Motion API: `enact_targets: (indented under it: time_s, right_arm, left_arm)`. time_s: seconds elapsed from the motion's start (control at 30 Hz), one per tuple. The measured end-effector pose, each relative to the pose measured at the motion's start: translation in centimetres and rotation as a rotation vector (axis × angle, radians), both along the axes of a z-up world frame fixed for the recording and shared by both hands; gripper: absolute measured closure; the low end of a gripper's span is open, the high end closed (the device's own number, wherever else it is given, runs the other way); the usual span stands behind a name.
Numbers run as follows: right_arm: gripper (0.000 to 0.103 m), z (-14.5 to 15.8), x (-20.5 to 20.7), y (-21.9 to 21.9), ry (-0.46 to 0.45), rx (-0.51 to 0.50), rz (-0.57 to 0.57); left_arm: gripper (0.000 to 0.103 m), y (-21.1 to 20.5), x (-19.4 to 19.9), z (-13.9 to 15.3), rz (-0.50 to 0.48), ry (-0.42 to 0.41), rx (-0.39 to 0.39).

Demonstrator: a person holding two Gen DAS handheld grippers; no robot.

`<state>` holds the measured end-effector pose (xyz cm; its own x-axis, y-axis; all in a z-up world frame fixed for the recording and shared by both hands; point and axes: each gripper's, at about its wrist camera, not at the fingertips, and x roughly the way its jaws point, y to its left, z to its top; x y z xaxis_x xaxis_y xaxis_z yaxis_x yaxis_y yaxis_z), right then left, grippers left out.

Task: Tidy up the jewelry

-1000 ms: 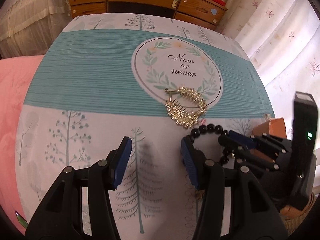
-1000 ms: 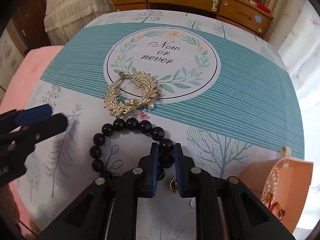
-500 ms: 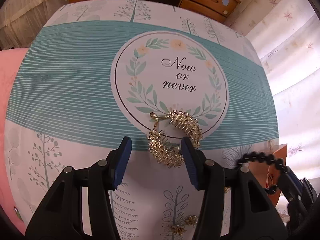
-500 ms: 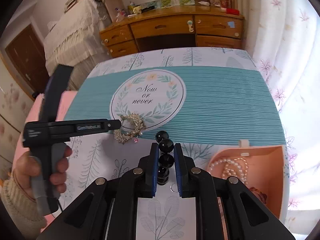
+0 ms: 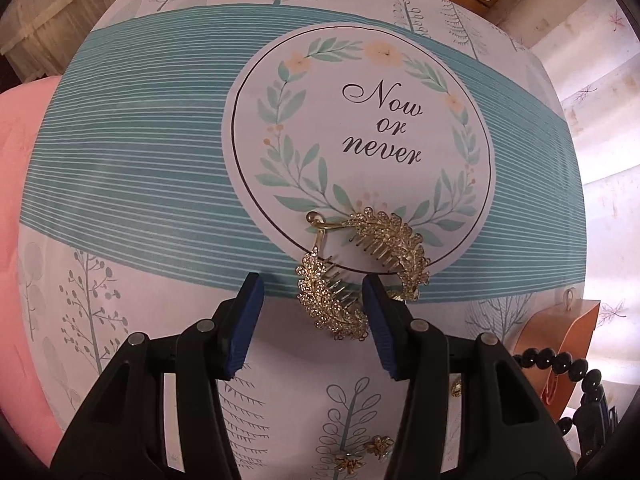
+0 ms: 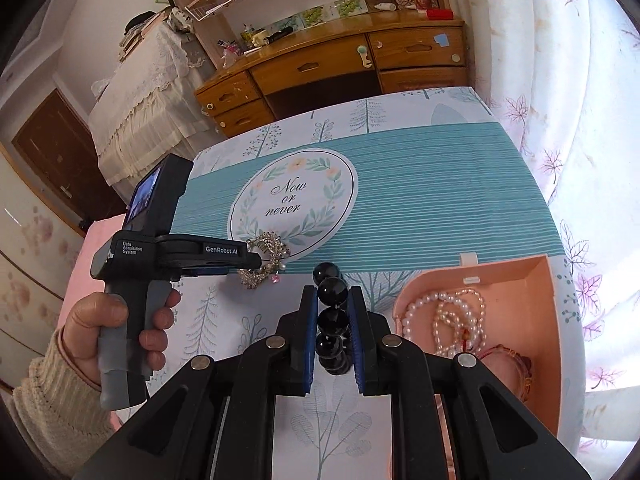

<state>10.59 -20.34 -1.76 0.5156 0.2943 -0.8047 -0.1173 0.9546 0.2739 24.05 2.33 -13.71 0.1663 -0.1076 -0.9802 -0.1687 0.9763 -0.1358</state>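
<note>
The right gripper [image 6: 331, 322] is clamped on a string of shiny black round beads [image 6: 332, 312]. The beads run up between the blue pads, w/ two more sticking out past the tips at 12 o'clock. They hang off the table.

The left gripper [image 5: 312, 316] has its jaws partly apart, and they have just been closing a bit. A gold sparkly leaf-shaped hair comb [image 5: 360, 272] lies between the tips. The right pad is right beside it; can't tell if it touches. The left pad is clear of it. The comb sits on the edge of the white circle on the blue-and-white tree-print tablecloth [image 5: 140, 140], at 6 o'clock from the words "Now or never" [image 5: 380, 124].

In the right wrist view, the left tool's side reads "GenRobot.AI" and "Data Acquisition System". A hand in a cream knit sleeve [image 6: 116, 328] holds its grey handle at 9 o'clock.

At 3 o'clock from the right jaws is an open peach-pink plastic box [image 6: 548, 320] w/ a white pearl necklace [image 6: 448, 320] and a reddish bracelet inside.

Two small gold flower earrings [image 5: 364, 454] lie on the cloth at 6 o'clock in the left wrist view.

Far off at 12 o'clock stands a wooden desk w/ drawers [image 6: 340, 64].
</note>
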Motion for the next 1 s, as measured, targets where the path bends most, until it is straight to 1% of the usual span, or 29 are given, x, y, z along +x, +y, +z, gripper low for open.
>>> enact_targets:
  time_s: [0.03, 0.07, 0.1, 0.2, 0.27, 0.3, 0.43, 0.5, 0.73, 0.77, 0.93, 1.0]
  right_arm:
    - [0.089, 0.0, -0.1, 0.0, 0.0, 0.001, -0.004]
    - [0.089, 0.0, -0.1, 0.0, 0.0, 0.002, -0.008]
    - [0.089, 0.1, -0.3, -0.2, -0.002, 0.006, -0.012]
    - [0.089, 0.3, -0.8, -0.9, -0.001, 0.017, -0.027]
    - [0.089, 0.4, -1.2, -1.5, -0.003, 0.029, -0.025]
    - [0.089, 0.4, -1.3, -1.6, -0.003, 0.03, -0.028]
    - [0.089, 0.7, -1.9, -2.0, -0.011, 0.029, -0.037]
    - [0.089, 0.9, -2.3, -2.2, -0.017, 0.03, -0.041]
    - [0.089, 1.8, -3.6, -3.1, -0.037, 0.041, -0.05]
    - [0.089, 1.9, -3.7, -3.2, -0.038, 0.041, -0.051]
    - [0.089, 2.5, -4.5, -3.8, -0.058, 0.043, -0.057]
    - [0.089, 2.6, -4.8, -4.1, -0.061, 0.048, -0.061]
  left_arm:
    - [0.069, 0.0, 0.1, 0.1, 0.004, -0.001, -0.002]
    - [0.074, -0.1, 0.2, 0.1, 0.003, 0.003, -0.007]
    - [0.077, -0.3, 0.3, 0.2, -0.001, 0.013, -0.003]
    - [0.079, -0.6, 0.6, 0.3, -0.005, 0.017, 0.007]
    - [0.088, -0.8, 0.6, 0.6, -0.011, 0.009, 0.005]
    - [0.09, -1.0, 0.5, 1.0, -0.018, -0.002, 0.006]
    - [0.097, -1.6, 0.1, 2.3, -0.046, -0.03, 0.008]
    - [0.103, -1.7, -0.4, 2.8, -0.061, -0.043, 0.016]
    - [0.103, -1.7, -1.5, 4.2, -0.074, -0.062, 0.016]
    - [0.103, -1.4, -1.9, 4.0, -0.077, -0.064, 0.014]
    - [0.103, -1.2, -2.2, 3.7, -0.098, -0.041, -0.024]
    - [0.103, -1.3, -1.8, 3.4, -0.1, -0.033, -0.044]
